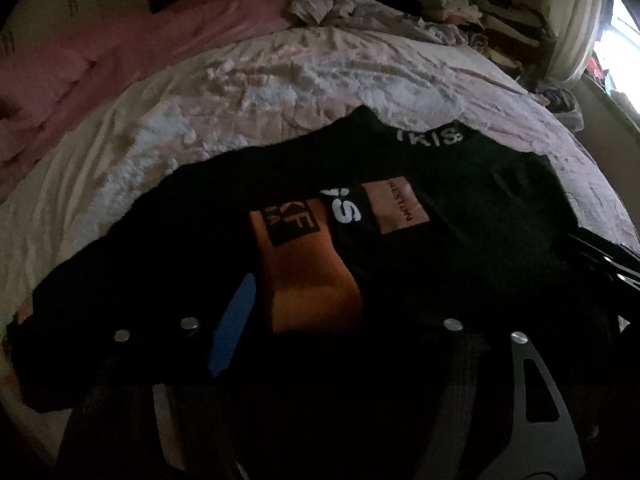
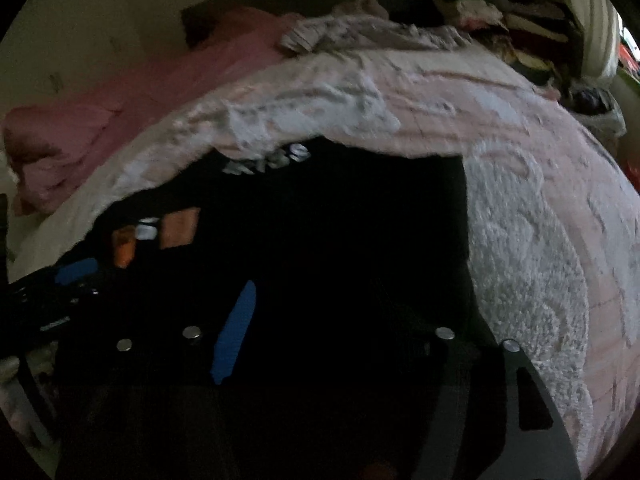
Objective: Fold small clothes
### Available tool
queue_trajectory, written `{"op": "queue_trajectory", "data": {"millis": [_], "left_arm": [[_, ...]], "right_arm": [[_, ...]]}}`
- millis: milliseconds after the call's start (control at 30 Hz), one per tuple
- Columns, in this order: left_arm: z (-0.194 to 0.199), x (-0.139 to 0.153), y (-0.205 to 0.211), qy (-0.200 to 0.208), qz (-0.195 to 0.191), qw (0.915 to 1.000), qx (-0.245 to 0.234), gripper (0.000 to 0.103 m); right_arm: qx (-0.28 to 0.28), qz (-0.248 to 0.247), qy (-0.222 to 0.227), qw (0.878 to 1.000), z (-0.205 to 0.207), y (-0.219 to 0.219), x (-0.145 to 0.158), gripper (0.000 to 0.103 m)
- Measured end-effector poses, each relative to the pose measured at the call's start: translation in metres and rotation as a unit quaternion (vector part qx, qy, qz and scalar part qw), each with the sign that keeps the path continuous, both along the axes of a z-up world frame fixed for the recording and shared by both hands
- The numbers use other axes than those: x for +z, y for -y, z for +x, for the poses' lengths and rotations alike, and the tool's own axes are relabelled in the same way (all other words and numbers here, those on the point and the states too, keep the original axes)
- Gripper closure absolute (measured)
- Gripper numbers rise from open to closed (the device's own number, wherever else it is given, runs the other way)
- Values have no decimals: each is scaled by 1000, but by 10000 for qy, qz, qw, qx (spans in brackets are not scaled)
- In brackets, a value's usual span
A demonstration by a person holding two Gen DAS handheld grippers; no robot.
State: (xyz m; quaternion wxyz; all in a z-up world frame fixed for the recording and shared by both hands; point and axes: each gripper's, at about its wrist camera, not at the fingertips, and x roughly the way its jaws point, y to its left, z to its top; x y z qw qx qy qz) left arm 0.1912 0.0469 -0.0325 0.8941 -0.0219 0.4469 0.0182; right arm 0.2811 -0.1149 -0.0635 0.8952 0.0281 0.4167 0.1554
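A black garment (image 1: 460, 184) with orange and peach patches and white letters lies spread on the bed. In the left wrist view my left gripper (image 1: 352, 304) hovers low over its near edge. Its blue-padded finger (image 1: 236, 324) stands well apart from the other finger, and nothing is pressed between them. The right wrist view shows the same garment (image 2: 360, 208), very dark, with my right gripper (image 2: 348, 312) over its near part, jaws wide apart and its blue pad (image 2: 236, 332) bare. The left gripper (image 2: 76, 272) shows at the left edge there.
A white and pale pink textured bedspread (image 1: 280, 92) covers the bed under the garment. Pink bedding (image 1: 100, 72) lies at the far left. A crumpled pale cloth (image 1: 360, 12) and a pile of clothes (image 1: 480, 12) sit at the far end. A bright window (image 1: 616, 40) is at the right.
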Motion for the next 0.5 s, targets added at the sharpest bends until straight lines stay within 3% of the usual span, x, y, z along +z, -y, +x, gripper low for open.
{"op": "queue_trajectory", "data": {"millis": [200, 500], "left_arm": [[-17, 20, -3, 242, 141, 9996, 46, 27], [-47, 40, -21, 485, 275, 9980, 284, 15]], "right_arm": [[425, 161, 252, 9987, -22, -17, 30, 19], [997, 502, 452, 9927, -56, -44, 64, 10]]}}
